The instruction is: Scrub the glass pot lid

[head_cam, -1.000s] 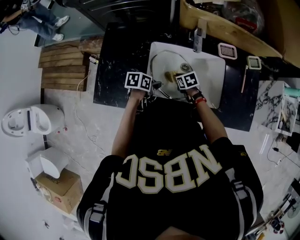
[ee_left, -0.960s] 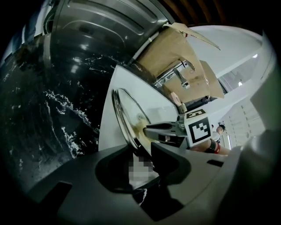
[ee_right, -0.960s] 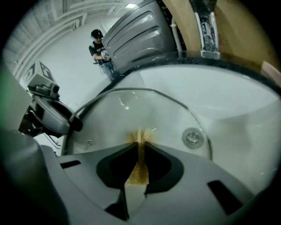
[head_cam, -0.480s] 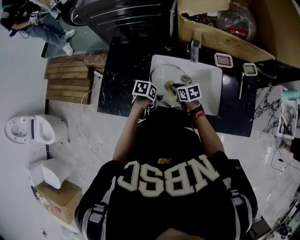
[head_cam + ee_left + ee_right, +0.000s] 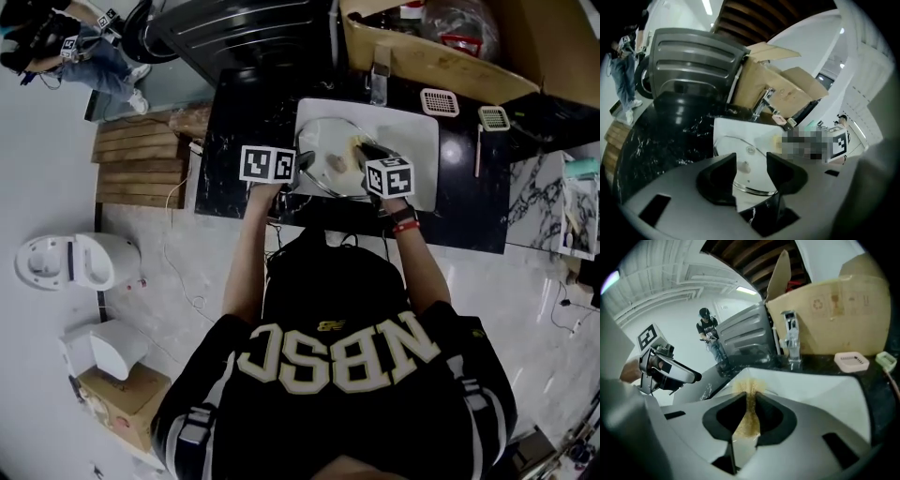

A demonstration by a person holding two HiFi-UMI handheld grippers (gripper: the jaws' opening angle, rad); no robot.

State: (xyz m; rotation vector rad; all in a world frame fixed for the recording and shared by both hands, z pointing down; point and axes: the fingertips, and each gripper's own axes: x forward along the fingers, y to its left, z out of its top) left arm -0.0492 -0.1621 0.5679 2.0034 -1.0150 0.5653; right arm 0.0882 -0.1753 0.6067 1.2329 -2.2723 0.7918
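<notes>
Our left claw has slid to the glass pot lid's nine o'clock, jaws apart but closing about its rim; our right claw clamps the sponge. We should steady the lid, then scrub.

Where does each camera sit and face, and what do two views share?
Head view: above the person, looking down at the sink; back and arms show.
Left gripper view: on the left hand-held gripper, facing the glass lid; closing jaws show, lid seen between, unpressed.
Right gripper view: on the right hand-held gripper, facing the faucet; jaws clamp a sponge.
All share the sink.
</notes>
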